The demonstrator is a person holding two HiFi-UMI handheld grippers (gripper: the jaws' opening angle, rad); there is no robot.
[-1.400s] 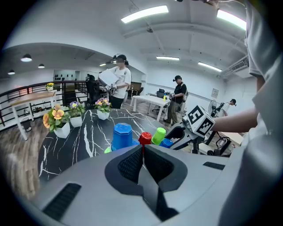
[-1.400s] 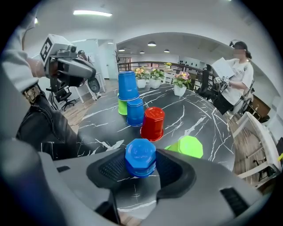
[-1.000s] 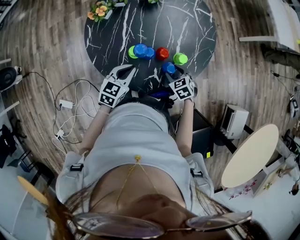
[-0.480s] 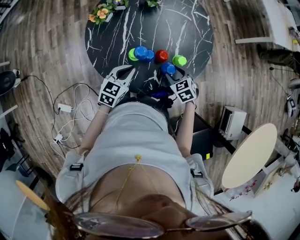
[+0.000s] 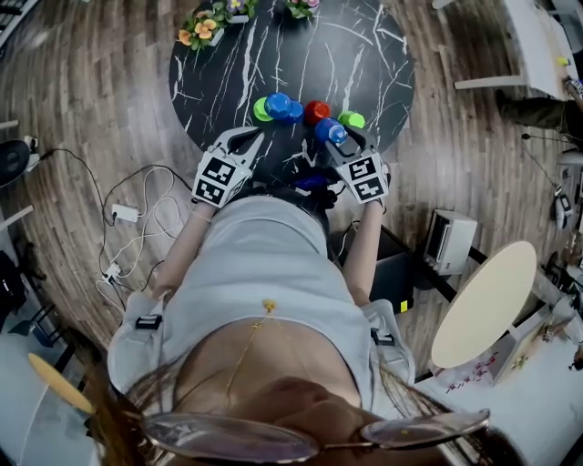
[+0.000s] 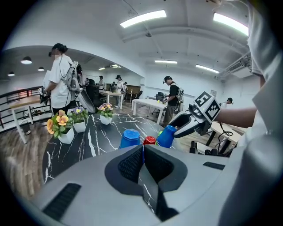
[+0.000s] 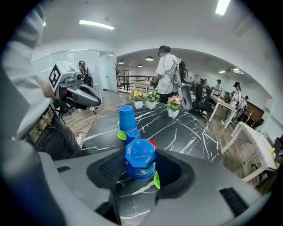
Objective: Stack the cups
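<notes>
Seen from the head view, a person stands at a round black marble table with a gripper in each hand.

The right gripper has its jaws spread wide, one pad on either side of a blue cup. In the right gripper view, this cup fills the gap between the jaws, with its closed, many-sided base turned toward the camera. In the left gripper view, the same cup hangs tilted in the right gripper above the table, just beside a red cup.

The left gripper is at the near edge of the table. Its jaws are pressed together with nothing between them, as the left gripper view shows.

The other cups are in a loose row on the table beyond both grippers. At the left is a blue stack beside a green cup, then the red cup, then another green cup close to the held one. Potted flowers stand at the far left rim.
</notes>
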